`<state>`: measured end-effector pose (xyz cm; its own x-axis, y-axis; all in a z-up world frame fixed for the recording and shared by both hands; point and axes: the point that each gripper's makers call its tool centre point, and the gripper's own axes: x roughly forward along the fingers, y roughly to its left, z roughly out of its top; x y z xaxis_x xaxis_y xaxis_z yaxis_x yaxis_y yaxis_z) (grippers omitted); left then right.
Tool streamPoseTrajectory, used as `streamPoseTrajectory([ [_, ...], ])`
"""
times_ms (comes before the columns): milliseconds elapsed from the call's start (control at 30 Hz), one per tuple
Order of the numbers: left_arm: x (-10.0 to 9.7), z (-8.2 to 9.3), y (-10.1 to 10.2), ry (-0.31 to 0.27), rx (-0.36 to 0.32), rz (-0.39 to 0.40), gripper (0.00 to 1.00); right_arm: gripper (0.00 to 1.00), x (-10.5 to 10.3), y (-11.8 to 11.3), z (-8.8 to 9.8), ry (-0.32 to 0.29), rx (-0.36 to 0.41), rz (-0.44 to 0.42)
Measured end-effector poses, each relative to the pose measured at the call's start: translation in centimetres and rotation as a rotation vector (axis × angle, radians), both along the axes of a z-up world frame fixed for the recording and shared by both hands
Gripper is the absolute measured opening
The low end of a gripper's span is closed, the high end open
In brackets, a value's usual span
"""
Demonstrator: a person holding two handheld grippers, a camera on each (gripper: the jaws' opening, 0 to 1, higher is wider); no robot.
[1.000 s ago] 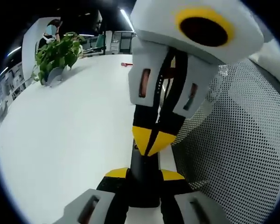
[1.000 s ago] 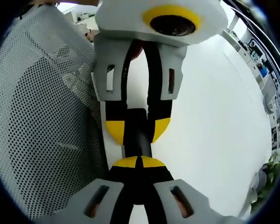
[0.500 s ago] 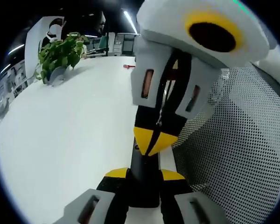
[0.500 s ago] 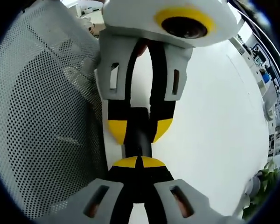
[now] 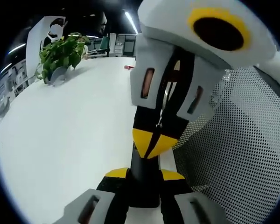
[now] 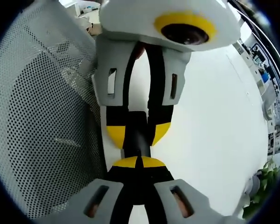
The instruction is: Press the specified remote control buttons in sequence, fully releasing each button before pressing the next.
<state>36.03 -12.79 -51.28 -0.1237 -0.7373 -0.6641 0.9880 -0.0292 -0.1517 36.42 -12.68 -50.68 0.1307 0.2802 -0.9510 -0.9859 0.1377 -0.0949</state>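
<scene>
The left tool comes up from the bottom of the left gripper view. Its two yellow tips sit on either side of a thin black remote and pinch it between them. The remote sticks out past the tips, over the white desk.

The right tool reaches in from the top of that view. Its yellow tips are pressed together into one point. The point sits right on the far end of the remote and seems to touch it. I cannot see any buttons, because the tools hide them.

In the right gripper view it is the same from the other side. The right tool is squeezed closed at the bottom. Just above it, the left tool grips the dark remote with one yellow tip on each side.

A white mesh with lots of little holes stands close beside the tools, and it shows in the right gripper view too. Far off on the desk there is a green plant in a pot. A tiny red thing lies far back on the desk, too small to tell what it is.
</scene>
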Motion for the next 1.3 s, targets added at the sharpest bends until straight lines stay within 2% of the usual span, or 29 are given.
streamPoseTrajectory([
  [300,0.00,0.04,-0.04,-0.001,0.000,-0.001,0.24,0.00,-0.40,0.56,-0.10,0.034,0.007,0.006],
  [433,-0.01,0.09,-0.02,0.000,-0.005,0.002,0.24,0.00,-0.46,0.56,-0.23,0.023,-0.010,0.026],
  [633,-0.01,0.10,-0.03,-0.005,-0.004,-0.003,0.24,0.00,-0.37,0.58,-0.34,0.030,-0.012,0.002],
  [800,-0.11,0.09,-0.01,-0.007,-0.004,-0.003,0.24,0.00,-0.55,0.58,-0.26,0.004,-0.009,0.018],
  [1100,-0.12,0.14,0.00,-0.007,-0.005,-0.001,0.24,0.00,-0.52,0.58,-0.26,0.017,-0.038,0.010],
  [1267,-0.15,0.14,-0.03,-0.011,-0.003,-0.002,0.24,0.00,-0.53,0.46,-0.17,0.015,0.000,-0.012],
  [1300,-0.15,0.16,-0.03,-0.011,-0.004,0.000,0.24,0.00,-0.49,0.44,-0.09,0.016,0.011,-0.059],
])
